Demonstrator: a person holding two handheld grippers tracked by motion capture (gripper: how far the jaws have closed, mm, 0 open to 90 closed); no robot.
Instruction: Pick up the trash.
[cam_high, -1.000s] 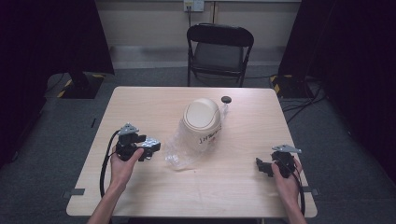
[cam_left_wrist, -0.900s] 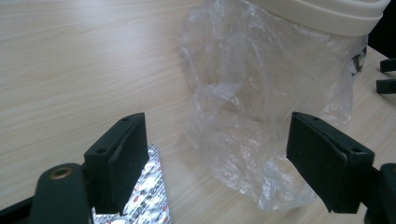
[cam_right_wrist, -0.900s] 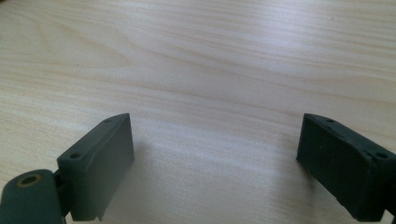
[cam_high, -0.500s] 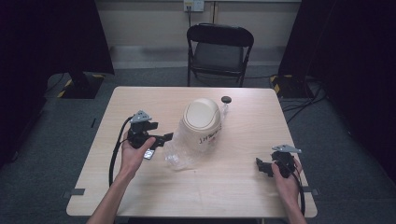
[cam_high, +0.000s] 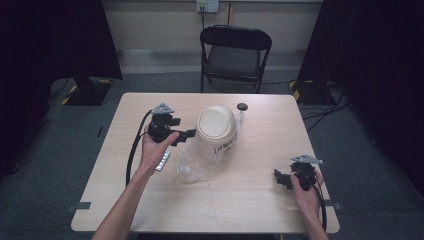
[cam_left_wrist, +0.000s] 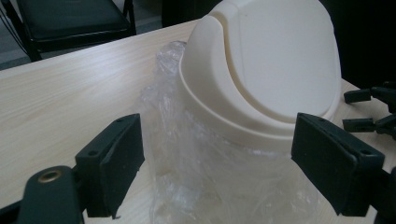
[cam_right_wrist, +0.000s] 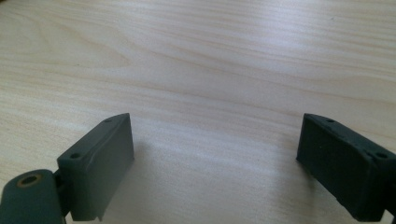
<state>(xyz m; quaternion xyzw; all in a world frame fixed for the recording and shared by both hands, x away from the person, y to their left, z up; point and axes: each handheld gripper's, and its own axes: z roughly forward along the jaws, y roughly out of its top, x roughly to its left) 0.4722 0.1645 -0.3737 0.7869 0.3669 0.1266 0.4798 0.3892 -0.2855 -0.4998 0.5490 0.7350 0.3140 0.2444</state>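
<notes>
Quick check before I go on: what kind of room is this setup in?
Probably a recording studio or lab bay rather than a home: black curtains flank a lone wooden table, a folding chair stands behind it, and cables trail over grey carpet.

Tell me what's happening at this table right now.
A person holds tongs in each hand. The left tongs are open, facing the cream domed bin with clear plastic bag bunched beside it. The right tongs rest open near the table's front right edge, holding nothing.
</notes>
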